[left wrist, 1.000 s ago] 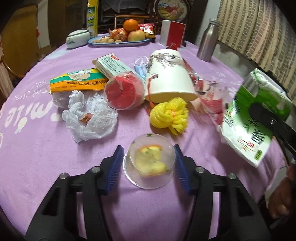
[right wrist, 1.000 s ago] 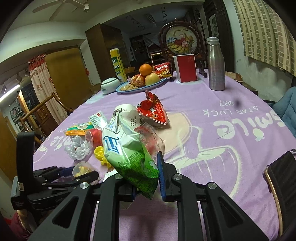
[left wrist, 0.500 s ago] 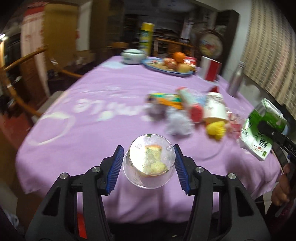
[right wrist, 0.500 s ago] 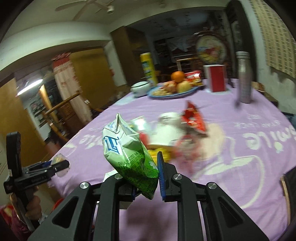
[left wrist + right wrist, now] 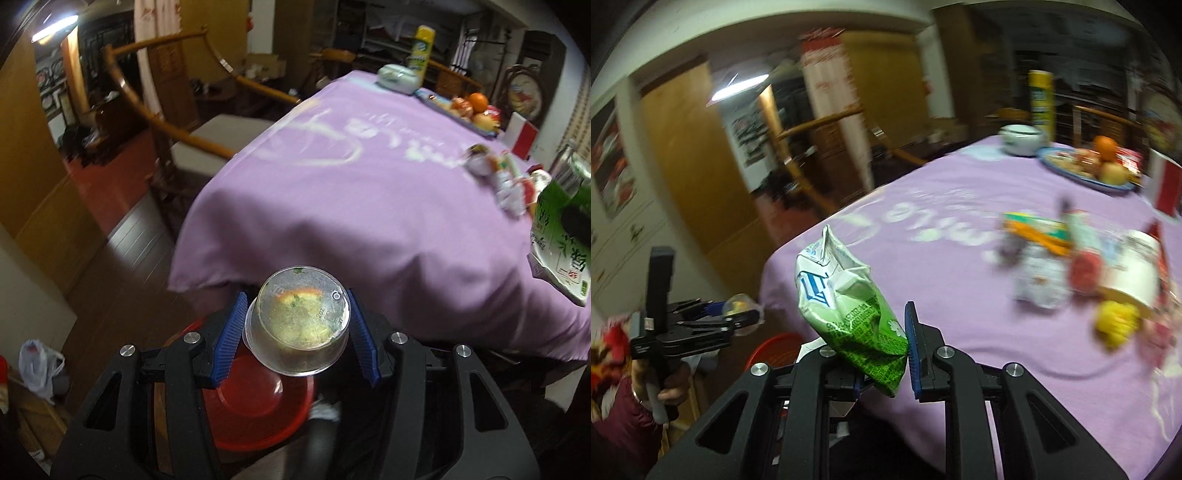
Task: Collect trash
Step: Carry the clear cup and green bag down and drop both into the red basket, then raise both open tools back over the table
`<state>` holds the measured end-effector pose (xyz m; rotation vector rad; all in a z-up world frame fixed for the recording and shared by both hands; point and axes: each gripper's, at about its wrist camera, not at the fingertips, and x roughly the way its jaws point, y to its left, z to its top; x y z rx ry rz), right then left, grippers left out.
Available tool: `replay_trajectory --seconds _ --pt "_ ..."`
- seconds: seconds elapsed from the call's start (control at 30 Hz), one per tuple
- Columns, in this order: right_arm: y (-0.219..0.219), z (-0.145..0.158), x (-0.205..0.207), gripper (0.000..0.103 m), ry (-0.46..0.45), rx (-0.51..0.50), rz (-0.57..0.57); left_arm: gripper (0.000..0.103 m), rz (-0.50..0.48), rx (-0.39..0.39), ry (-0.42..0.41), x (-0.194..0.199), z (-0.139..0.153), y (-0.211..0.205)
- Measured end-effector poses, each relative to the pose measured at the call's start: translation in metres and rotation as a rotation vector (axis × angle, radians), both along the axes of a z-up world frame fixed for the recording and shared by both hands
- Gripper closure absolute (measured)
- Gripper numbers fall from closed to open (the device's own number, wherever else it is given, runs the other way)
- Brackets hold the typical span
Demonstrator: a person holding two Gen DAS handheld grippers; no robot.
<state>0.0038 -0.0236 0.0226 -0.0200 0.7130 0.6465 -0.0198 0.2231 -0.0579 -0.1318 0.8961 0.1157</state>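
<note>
Beyond draped purple cloth (image 5: 369,221): round clear plastic cup (image 5: 297,319), crumpled green carton (image 5: 849,306).

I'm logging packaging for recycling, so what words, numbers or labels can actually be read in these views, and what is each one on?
"2oz": embossed on the base of the clear plastic cup held in the left tongs.
"mile": white lettering, seen upside down, on the purple tablecloth.
Crumpled green and white snack bag in the right tongs: Chinese print, too blurred to read.
Tall yellow canister: label blurred.
</note>
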Motion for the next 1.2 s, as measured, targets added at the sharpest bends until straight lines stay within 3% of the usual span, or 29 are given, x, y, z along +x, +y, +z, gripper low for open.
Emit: replay_trajectory --seconds 0.1,0.2,0.23,0.37,0.5,0.57,0.6,0.8,1.03,1.2 --pt "0.043 -0.003 -0.004 0.084 0.014 -0.046 0.076 0.045 0.017 -0.016 0.018 -0.009 -0.014 0.021" --pt "0.081 -0.005 -0.002 0.084 0.038 -0.085 0.139 0.017 0.07 0.025 0.01 -0.017 -0.022 0.037" --pt "0.093 -0.006 -0.003 0.084 0.045 -0.094 0.157 0.014 0.089 0.047 -0.004 -0.019 -0.022 0.041" --pt "0.143 -0.014 -0.006 0.084 0.073 -0.141 0.241 0.008 0.158 0.117 -0.044 -0.031 -0.022 0.065" --pt "0.186 -0.023 -0.016 0.083 0.102 -0.182 0.323 0.007 0.248 0.11 -0.048 -0.041 -0.029 0.097" --pt "0.202 -0.026 -0.021 0.072 0.112 -0.194 0.357 0.007 0.291 0.079 -0.033 -0.046 -0.035 0.115" --pt "0.206 -0.026 -0.023 0.062 0.112 -0.196 0.366 0.007 0.309 0.063 -0.029 -0.048 -0.037 0.123" --pt "0.204 -0.024 -0.02 0.06 0.079 -0.209 0.333 0.007 0.352 0.026 -0.044 -0.055 -0.038 0.138" --pt "0.174 -0.022 0.0 0.059 0.076 -0.177 0.269 0.007 0.31 0.051 -0.051 -0.046 -0.032 0.115" --pt "0.14 -0.01 0.004 0.051 0.045 -0.132 0.187 0.007 0.267 0.056 -0.066 -0.037 -0.023 0.093"
